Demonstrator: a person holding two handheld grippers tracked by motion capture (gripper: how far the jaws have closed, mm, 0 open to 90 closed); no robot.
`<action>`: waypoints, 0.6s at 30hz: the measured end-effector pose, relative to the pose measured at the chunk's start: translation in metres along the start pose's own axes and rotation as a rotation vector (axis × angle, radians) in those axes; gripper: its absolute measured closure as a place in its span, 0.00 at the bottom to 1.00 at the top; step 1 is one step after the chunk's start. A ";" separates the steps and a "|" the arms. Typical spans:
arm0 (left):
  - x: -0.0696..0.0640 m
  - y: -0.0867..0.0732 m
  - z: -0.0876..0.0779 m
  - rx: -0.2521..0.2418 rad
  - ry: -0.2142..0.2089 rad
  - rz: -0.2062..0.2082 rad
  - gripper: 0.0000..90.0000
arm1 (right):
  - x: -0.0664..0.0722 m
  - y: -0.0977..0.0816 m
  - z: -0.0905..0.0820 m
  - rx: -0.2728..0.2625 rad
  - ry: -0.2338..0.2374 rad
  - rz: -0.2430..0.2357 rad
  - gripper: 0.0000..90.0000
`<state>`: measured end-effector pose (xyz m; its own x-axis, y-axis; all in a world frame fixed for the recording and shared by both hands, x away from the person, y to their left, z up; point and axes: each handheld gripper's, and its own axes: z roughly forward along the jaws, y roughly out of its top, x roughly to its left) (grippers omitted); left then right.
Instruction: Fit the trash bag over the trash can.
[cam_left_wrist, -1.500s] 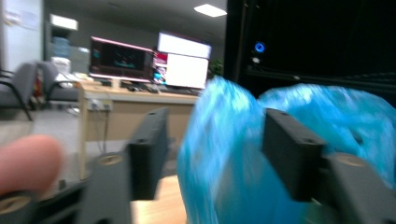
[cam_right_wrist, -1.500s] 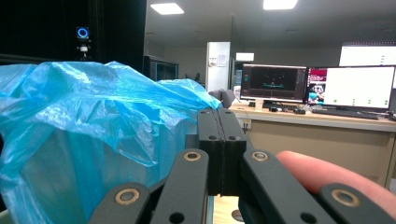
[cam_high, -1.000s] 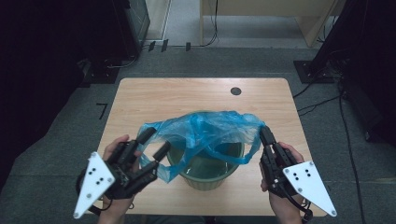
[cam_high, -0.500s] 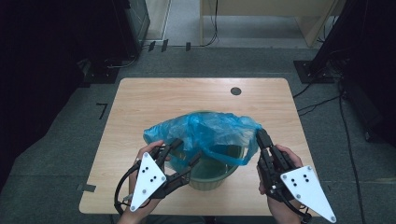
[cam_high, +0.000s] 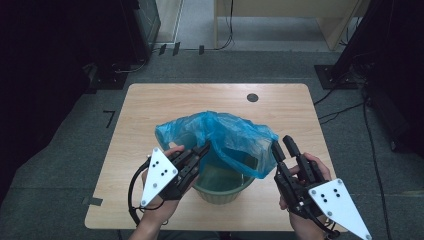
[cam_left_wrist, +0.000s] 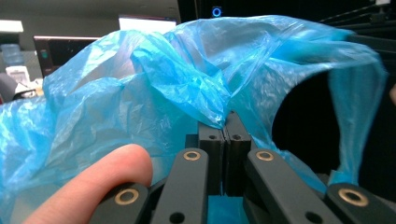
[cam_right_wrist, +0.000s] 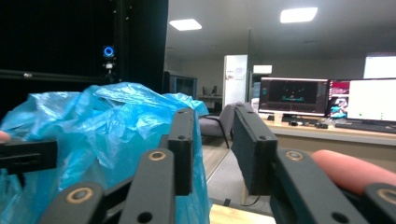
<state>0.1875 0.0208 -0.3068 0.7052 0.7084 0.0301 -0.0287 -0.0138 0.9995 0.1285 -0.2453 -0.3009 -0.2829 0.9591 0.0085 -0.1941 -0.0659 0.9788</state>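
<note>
The wooden table carries a green bin near its front edge. The blue plastic bag drapes over the bin mouth, long axis running left to right. The left gripper, jaws just closed, pinches the bag's near-left edge. The right gripper, jaws just parting with nothing between them, stands just right of the bag.

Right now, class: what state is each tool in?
Left tool: just closed, pinching the blue bag.
Right tool: just opened, nothing between its jaws; the bag lies beside it.
</note>
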 end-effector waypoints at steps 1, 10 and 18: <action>-0.002 0.002 0.005 0.006 0.004 -0.003 0.99 | -0.001 0.001 -0.001 -0.007 -0.002 0.001 0.76; 0.000 0.015 0.034 0.036 0.018 -0.038 0.99 | -0.009 0.014 -0.010 -0.047 -0.013 0.011 0.66; 0.008 0.015 0.056 0.069 0.041 -0.096 0.99 | -0.015 0.022 -0.016 -0.066 -0.029 0.015 0.61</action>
<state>0.2324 -0.0134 -0.2909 0.6729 0.7369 -0.0651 0.0876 0.0080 0.9961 0.1138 -0.2658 -0.2825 -0.2592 0.9654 0.0304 -0.2517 -0.0979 0.9628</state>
